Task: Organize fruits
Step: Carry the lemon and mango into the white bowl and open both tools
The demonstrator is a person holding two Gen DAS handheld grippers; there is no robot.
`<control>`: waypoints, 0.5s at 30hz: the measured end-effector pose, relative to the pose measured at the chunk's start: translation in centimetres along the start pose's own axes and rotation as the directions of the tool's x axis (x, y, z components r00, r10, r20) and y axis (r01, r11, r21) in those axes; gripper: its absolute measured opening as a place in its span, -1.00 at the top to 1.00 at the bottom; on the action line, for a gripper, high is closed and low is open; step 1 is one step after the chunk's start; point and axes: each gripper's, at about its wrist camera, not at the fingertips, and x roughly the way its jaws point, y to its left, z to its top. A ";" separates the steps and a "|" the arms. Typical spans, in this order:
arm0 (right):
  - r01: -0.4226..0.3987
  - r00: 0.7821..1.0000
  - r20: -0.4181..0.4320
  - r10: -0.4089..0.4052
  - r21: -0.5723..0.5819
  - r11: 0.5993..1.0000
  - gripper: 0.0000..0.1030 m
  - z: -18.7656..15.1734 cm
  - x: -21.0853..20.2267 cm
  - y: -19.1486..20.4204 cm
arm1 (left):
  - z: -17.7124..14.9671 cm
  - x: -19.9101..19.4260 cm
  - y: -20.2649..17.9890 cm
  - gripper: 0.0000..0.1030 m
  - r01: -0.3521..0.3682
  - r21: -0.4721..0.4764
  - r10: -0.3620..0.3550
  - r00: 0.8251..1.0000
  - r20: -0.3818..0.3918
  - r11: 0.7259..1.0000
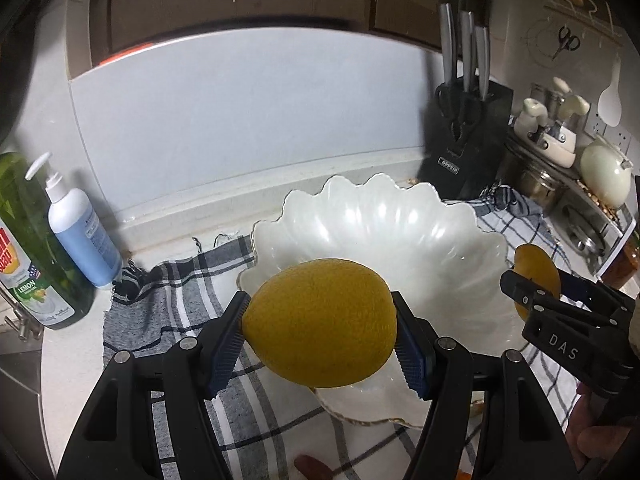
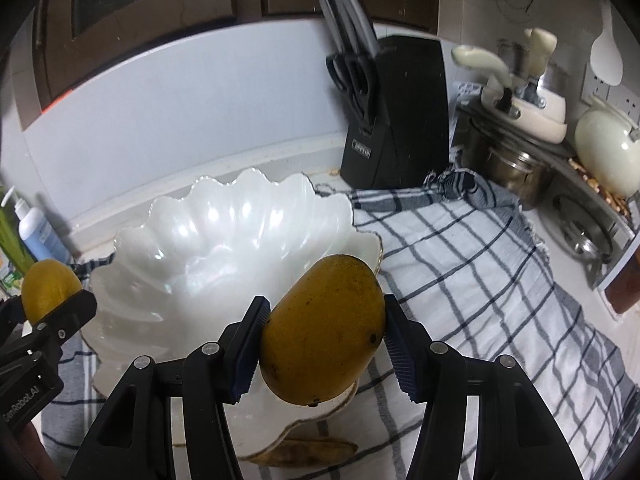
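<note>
A lemon (image 1: 320, 322) was pinched between the left tongs (image 1: 320, 336) above the near rim of the white scalloped bowl (image 1: 400, 232). A mango (image 2: 322, 330) was clamped in the right tongs (image 2: 322, 354) over the same bowl, which stood on a checked cloth (image 2: 480, 272) on the counter (image 1: 68, 344).

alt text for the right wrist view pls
The right gripper clamps a yellow mango above the near rim of an empty white scalloped bowl on a checked cloth. At far left, the left gripper holds a lemon.
</note>
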 end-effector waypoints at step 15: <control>0.027 0.999 -0.033 -0.027 0.005 1.000 -0.41 -0.2 1.3 -0.1 | 0.4 0.3 -0.1 -0.56 -0.051 0.011 0.051 0.999 -0.006 0.999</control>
